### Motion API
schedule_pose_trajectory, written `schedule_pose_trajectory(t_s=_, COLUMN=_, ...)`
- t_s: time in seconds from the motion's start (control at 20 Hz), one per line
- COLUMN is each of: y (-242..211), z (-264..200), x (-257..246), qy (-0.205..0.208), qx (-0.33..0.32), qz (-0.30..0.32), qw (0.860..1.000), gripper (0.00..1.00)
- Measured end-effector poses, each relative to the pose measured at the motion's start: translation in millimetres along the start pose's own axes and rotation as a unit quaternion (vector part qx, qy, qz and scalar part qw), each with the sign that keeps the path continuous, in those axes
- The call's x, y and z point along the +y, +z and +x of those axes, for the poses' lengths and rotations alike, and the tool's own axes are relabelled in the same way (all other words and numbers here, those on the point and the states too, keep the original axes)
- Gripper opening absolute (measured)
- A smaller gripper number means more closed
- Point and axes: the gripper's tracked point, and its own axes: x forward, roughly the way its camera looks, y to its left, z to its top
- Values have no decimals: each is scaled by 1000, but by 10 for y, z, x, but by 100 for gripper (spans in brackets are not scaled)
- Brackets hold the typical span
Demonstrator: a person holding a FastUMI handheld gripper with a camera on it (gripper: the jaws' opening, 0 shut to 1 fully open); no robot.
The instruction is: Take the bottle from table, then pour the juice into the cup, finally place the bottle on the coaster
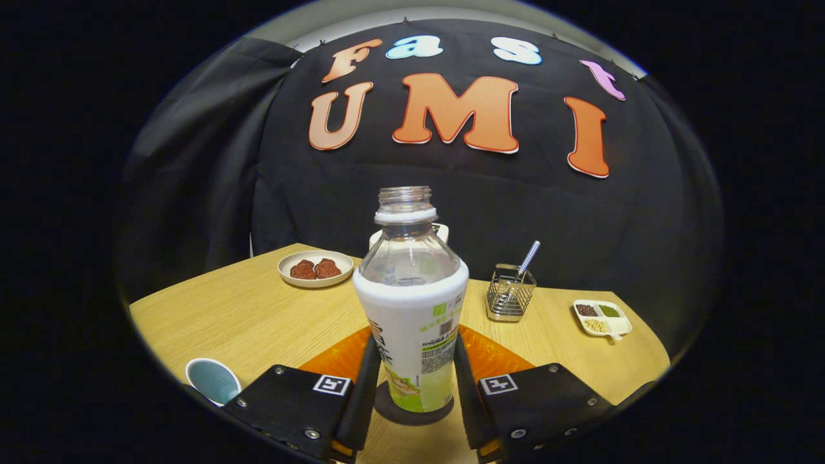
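Observation:
An uncapped plastic bottle (412, 303) with a white and green label stands upright between my fingers. Its clear upper part looks empty. Its base rests on a dark round coaster (412, 412) on the wooden table (258, 316). My gripper (414, 380) is shut on the bottle's lower half, one finger pressing each side. A cup (213, 380) with a pale blue inside sits on the table to the left of my left finger. Whether there is juice in the cup cannot be told.
An orange mat (341, 354) lies behind the coaster. Beyond it are a small plate with two brown pieces (315, 268), a wire holder with a straw (510, 293) and a divided white dish (602, 318). A white object (440, 230) is mostly hidden behind the bottle.

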Motion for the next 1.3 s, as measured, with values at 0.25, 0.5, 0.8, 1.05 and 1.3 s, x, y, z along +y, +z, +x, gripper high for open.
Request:
schedule_pose_trajectory(t_s=0.25, y=-217, z=75, x=-3, qy=4, qx=20, qz=23, qw=1000, gripper=58)
schedule_pose_trajectory(t_s=0.5, y=-232, z=79, x=13, qy=13, qx=23, qz=35, qw=999, gripper=62)
schedule_pose_trajectory(t_s=0.8, y=-15, z=-87, x=-116, qy=17, qx=14, qz=75, qw=997, gripper=81)
schedule_pose_trajectory(t_s=1.05, y=619, z=-560, x=-241, qy=29, qx=-43, qz=69, qw=996, gripper=93)
schedule_pose_trajectory(t_s=1.3, y=1505, z=-1311, x=-429, qy=11, qx=-145, qz=15, qw=989, gripper=96)
